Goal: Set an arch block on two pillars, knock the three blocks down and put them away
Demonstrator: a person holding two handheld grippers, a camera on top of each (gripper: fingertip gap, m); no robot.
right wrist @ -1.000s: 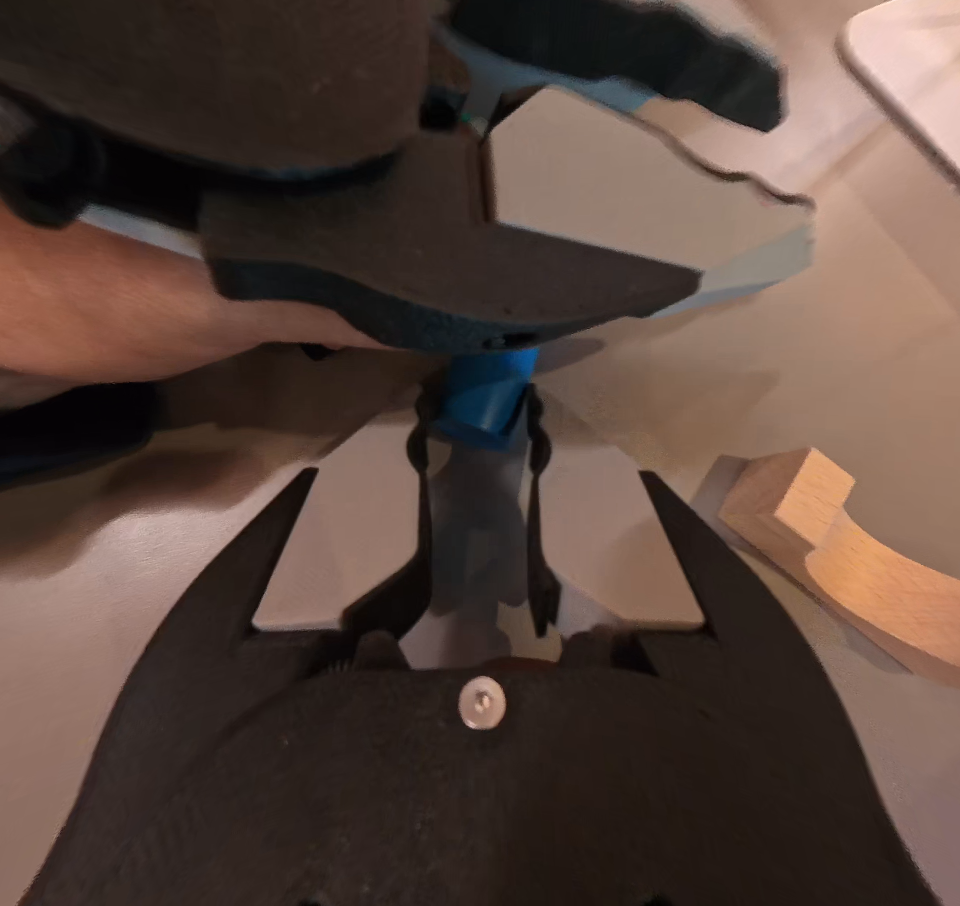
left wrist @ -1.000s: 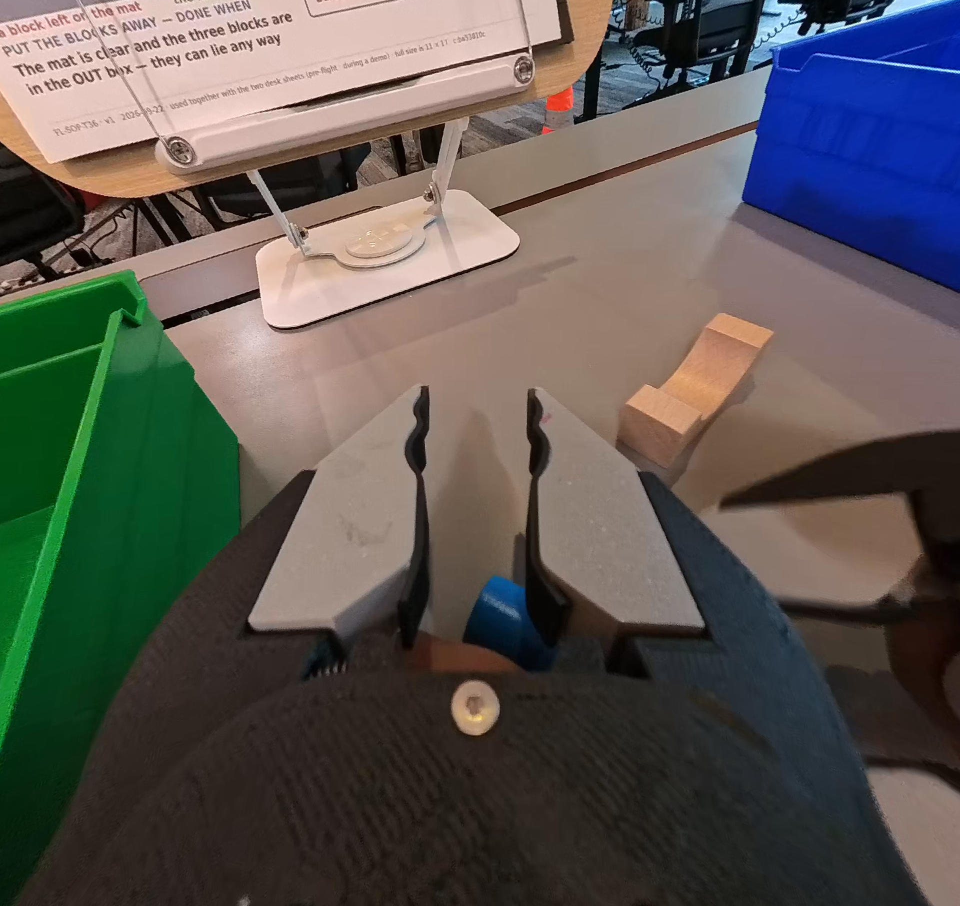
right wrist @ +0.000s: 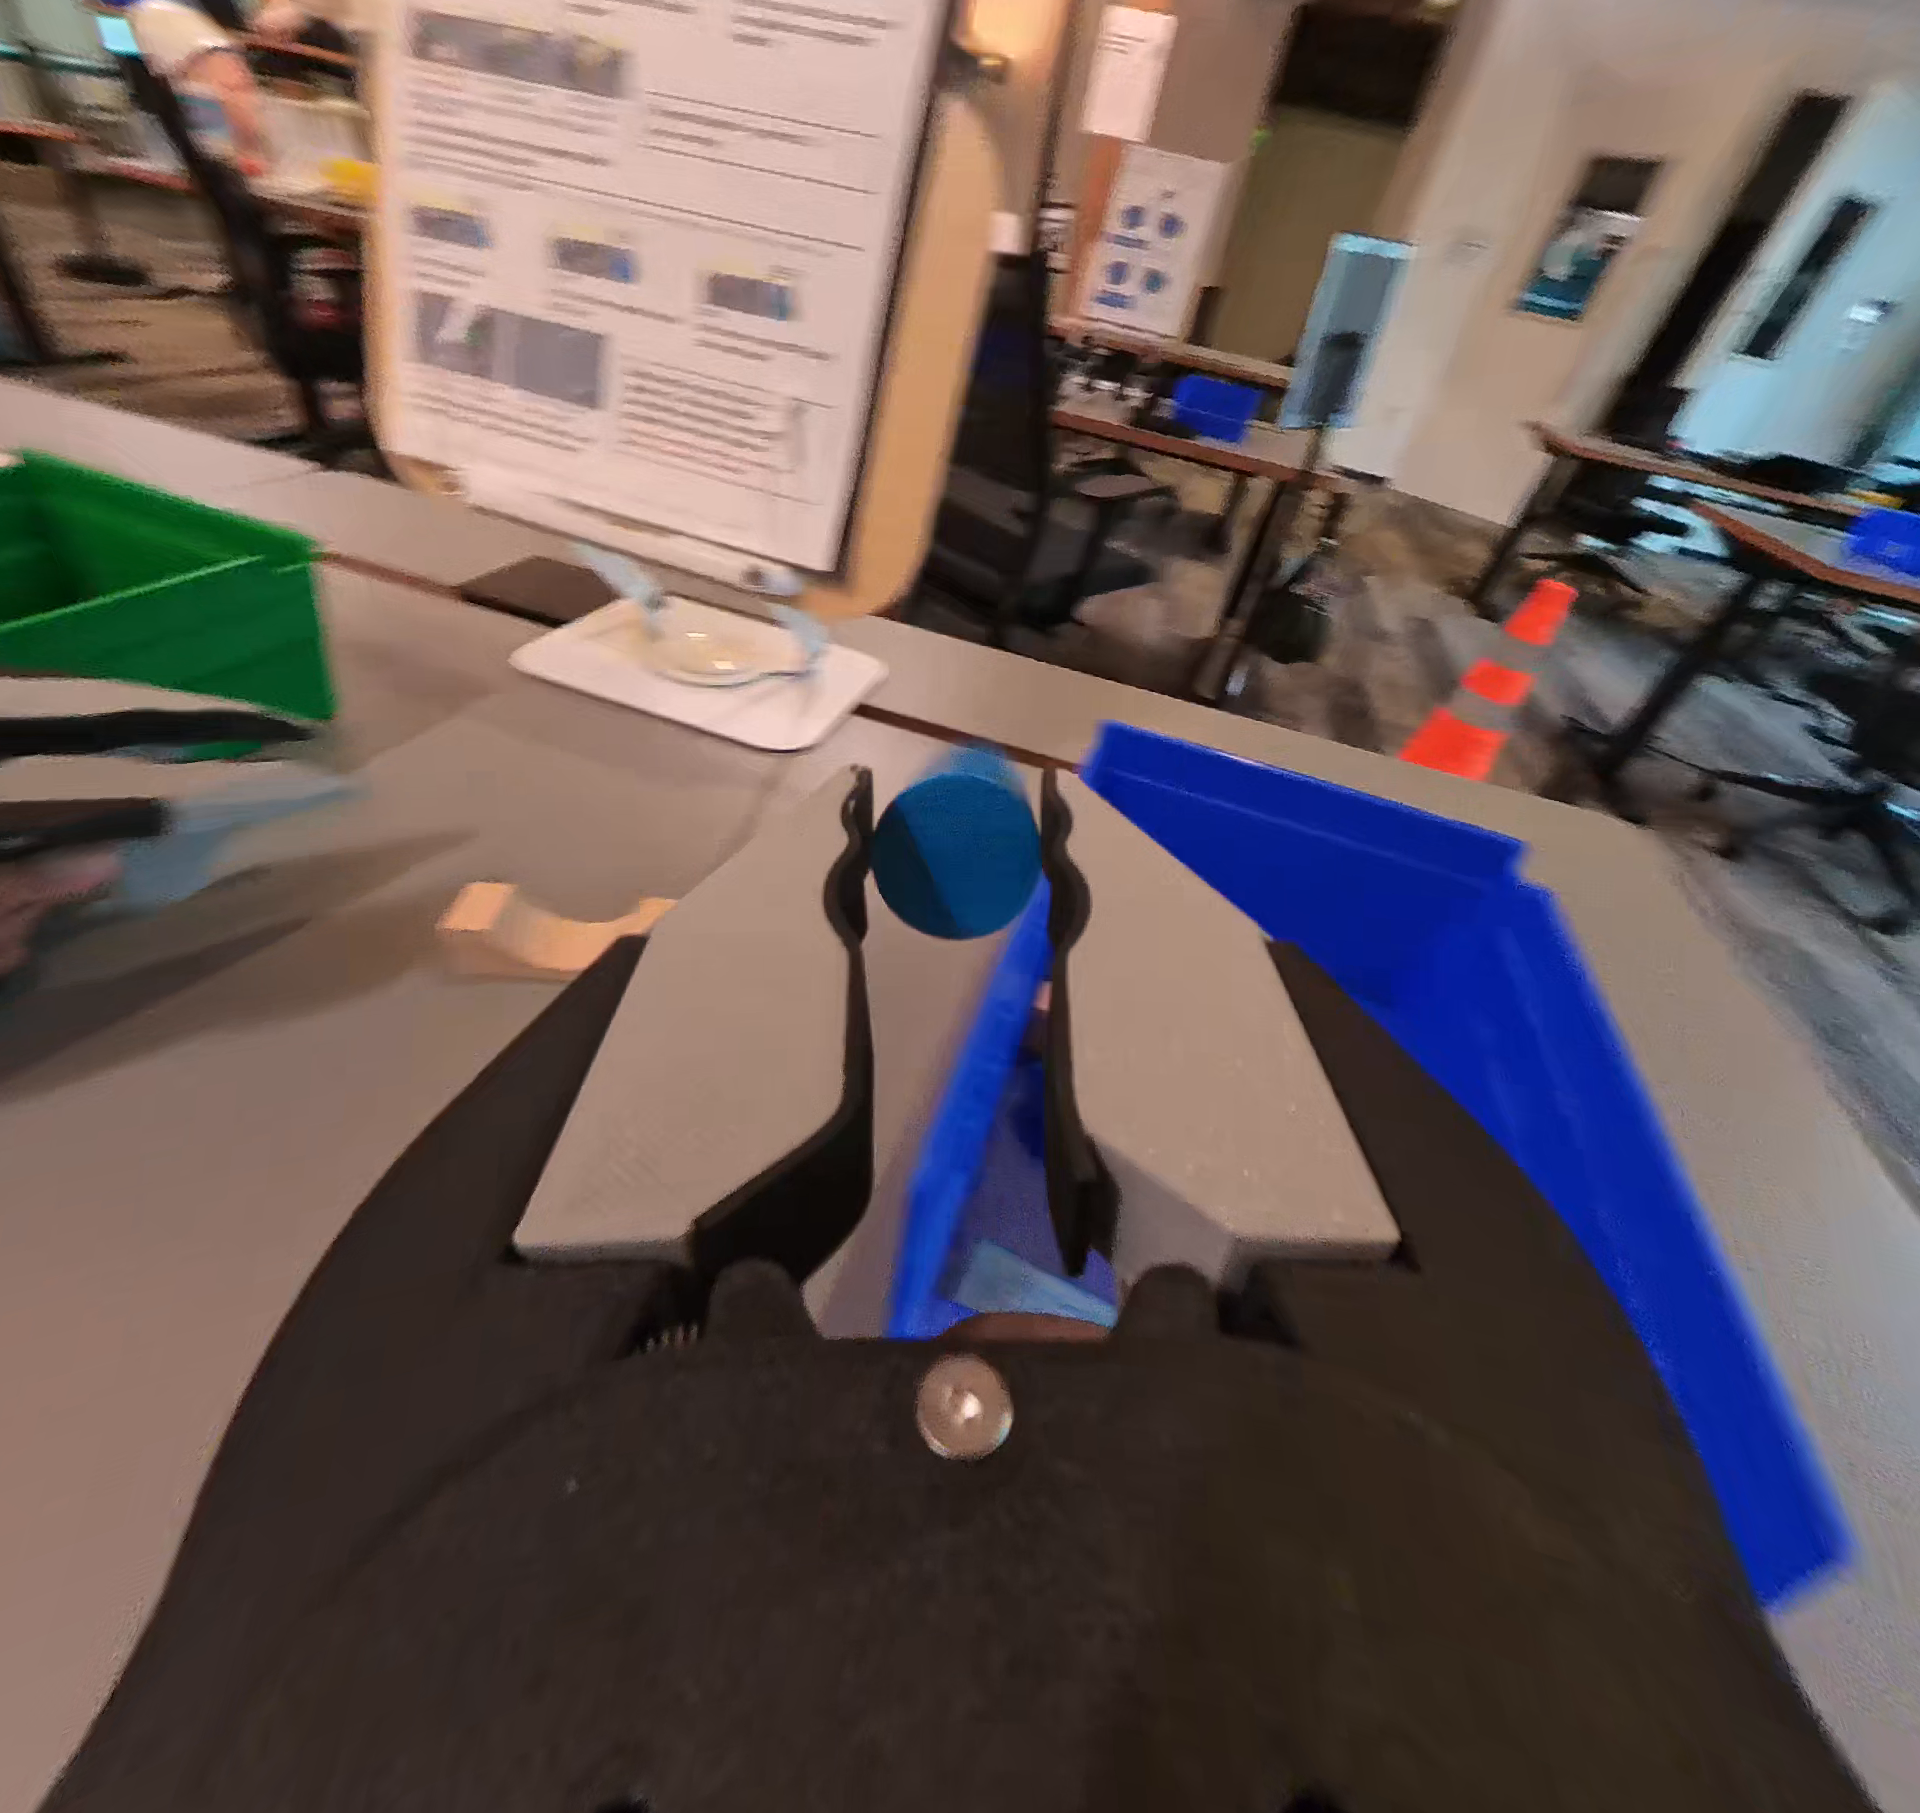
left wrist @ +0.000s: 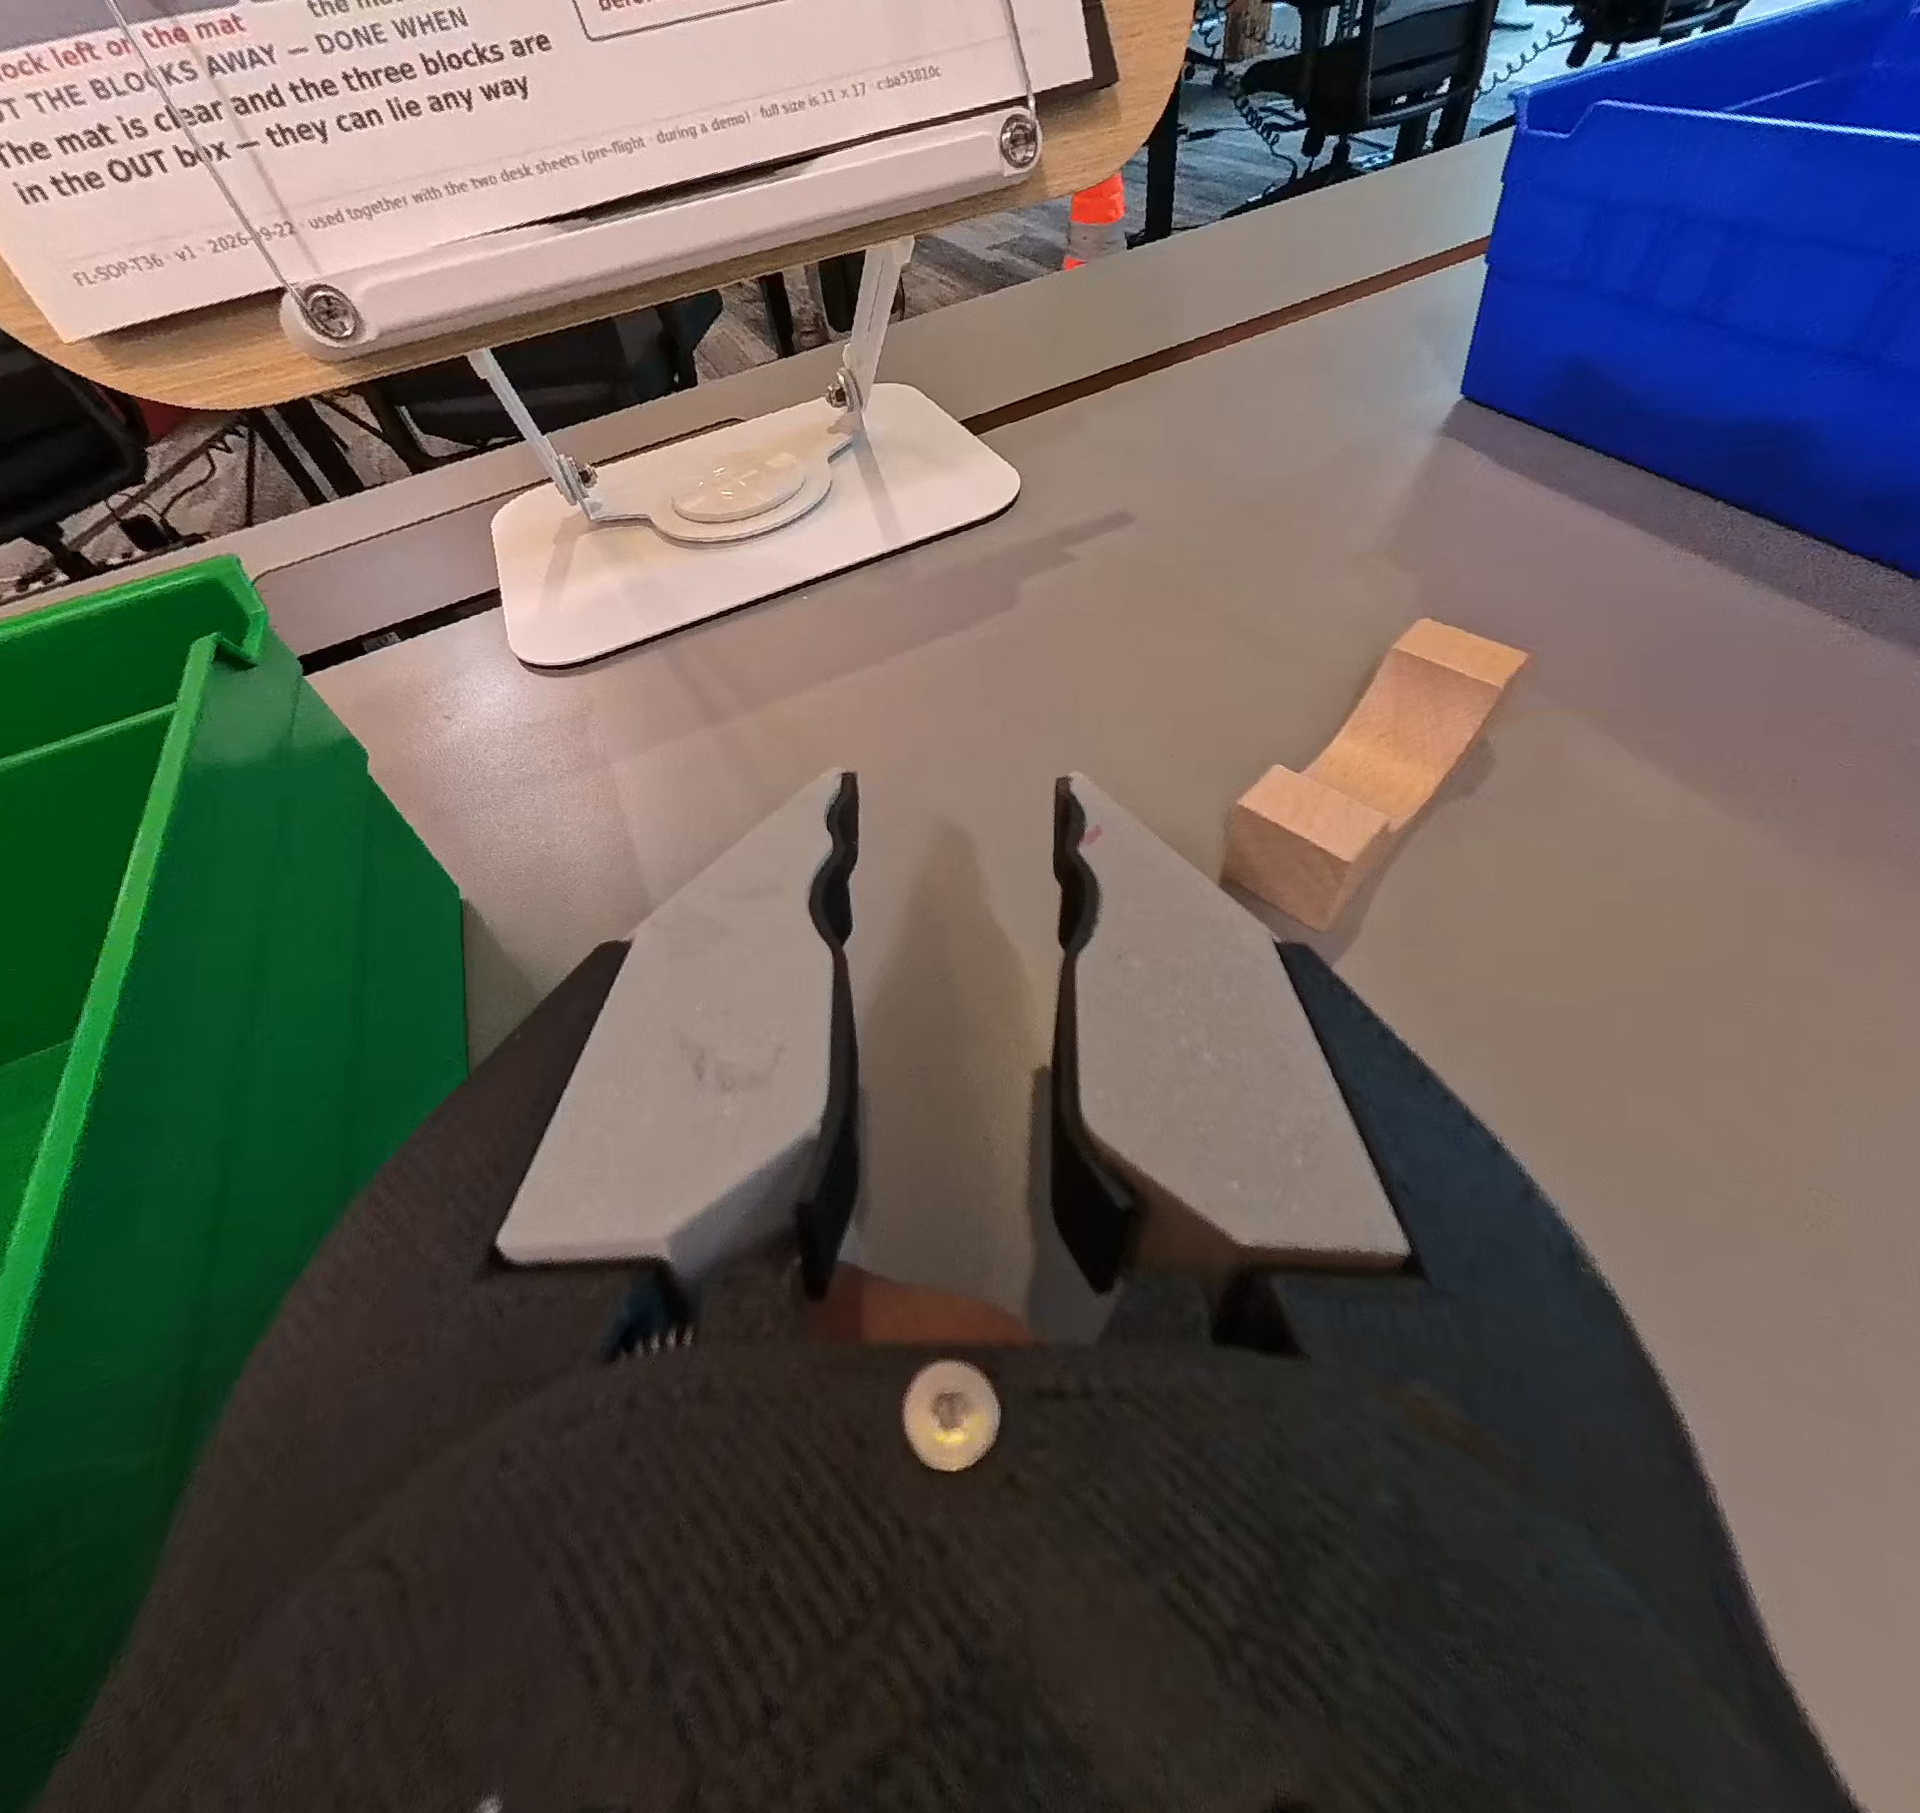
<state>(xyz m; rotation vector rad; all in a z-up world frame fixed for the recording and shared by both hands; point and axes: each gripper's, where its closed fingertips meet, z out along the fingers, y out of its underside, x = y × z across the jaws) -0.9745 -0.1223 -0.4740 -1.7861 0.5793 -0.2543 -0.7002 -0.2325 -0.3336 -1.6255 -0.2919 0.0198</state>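
Over the near edge of the blue bin (right wrist: 1351, 890), the right gripper (right wrist: 954, 864) has its jaws pinching a blue round block (right wrist: 956, 854), ready to drop it in. Left gripper (left wrist: 954, 859) jaws wait part-open, holding nothing. Wooden arch block (left wrist: 1371, 776) lies on the counter (left wrist: 1143, 620).

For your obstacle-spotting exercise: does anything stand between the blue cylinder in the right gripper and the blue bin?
Nothing visible does. The blue cylinder, clamped between the right gripper's fingers, is already at the blue bin's near wall, with the open bin just beyond.
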